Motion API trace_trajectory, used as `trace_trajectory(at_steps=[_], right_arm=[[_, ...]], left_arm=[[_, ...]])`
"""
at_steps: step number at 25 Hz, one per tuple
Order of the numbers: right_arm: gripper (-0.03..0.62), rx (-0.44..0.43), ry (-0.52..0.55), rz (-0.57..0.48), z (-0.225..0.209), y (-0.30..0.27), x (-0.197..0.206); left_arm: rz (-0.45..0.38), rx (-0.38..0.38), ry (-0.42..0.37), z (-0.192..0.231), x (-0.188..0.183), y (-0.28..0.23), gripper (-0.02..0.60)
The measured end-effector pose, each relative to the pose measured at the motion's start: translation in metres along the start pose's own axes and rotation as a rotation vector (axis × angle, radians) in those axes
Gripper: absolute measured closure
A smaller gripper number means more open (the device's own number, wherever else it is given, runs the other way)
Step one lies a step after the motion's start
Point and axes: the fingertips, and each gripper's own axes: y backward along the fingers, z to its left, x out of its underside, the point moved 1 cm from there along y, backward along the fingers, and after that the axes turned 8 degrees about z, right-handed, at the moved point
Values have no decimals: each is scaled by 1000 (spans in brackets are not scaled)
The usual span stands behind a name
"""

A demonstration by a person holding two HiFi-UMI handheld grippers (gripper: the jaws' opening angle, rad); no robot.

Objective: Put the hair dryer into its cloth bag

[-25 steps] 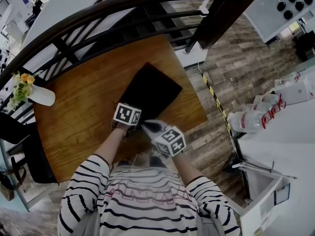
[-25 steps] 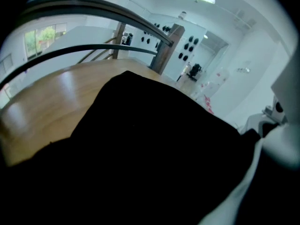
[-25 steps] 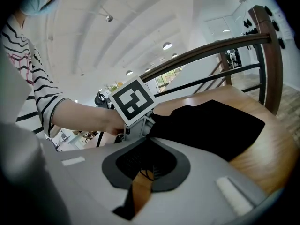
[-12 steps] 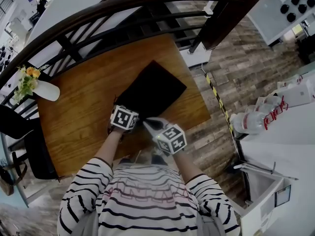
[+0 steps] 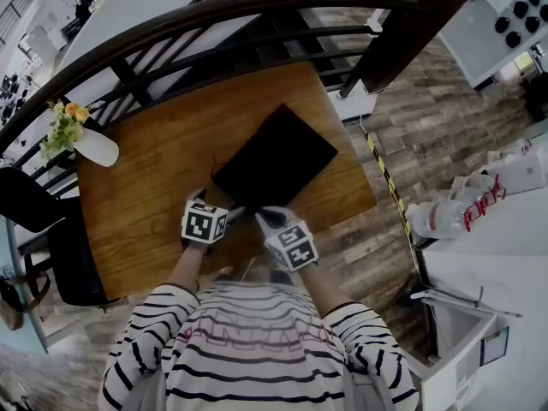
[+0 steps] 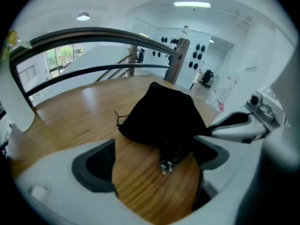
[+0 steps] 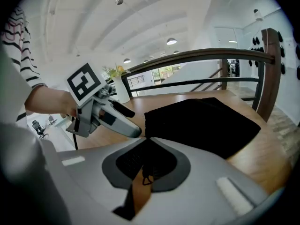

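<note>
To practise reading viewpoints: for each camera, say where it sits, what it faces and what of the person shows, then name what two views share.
Head view: on the person's head, looking down at the table; the striped shirt and forearms show.
Left gripper view: on the left tool, looking along its open jaws at the cloth bag; no body shows.
Right gripper view: on the right tool, shut on the bag's edge; a hand and sleeve show.
Shared: each gripper view shows the bag and the other tool.

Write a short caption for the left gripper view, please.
Open left gripper faces the black cloth bag on the wooden table, a plug showing at its near end.
</note>
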Motion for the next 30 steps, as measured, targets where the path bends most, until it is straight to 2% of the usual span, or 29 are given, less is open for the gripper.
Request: trace_trajectory(at_steps=[8,14,21,30], right_arm=[[566,182,12,64,12,-17,8],[517,289,-13,54,22,-17,7],[511,390,-95,-31,38,0,-7],[522,526,-184,-202,58,40,-30]], left_arm=[[-46,1,-43,14,21,33,64],[-76,29,-100,19,26,54,66],[-143,110,-175,15,27,74,77],[-224,180,-261,8,29,102,151]])
